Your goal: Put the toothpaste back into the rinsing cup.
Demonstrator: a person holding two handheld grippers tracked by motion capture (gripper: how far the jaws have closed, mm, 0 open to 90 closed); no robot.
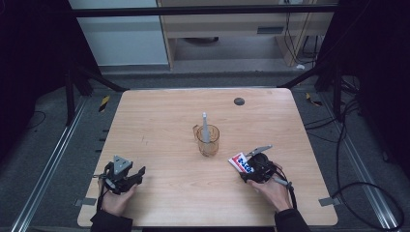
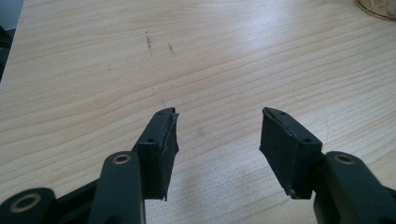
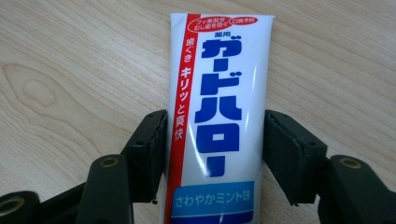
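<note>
R gripper [image 3: 215, 140] clamps a white plastic toothpaste tube w/ blue lettering & red stripe [image 3: 217, 121] near bench's [image 1: 159, 121] right front edge. L gripper [image 2: 217, 140] open, empty, near left front corner. Amber clear cup [image 1: 208, 140] mid-bench.

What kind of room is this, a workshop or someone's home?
Probably a lab recording bay, not a home: a bare wooden table ringed by dark curtains, metal floor rails, loose cables, and a hand-held claw gripping a toothpaste tube.
</note>
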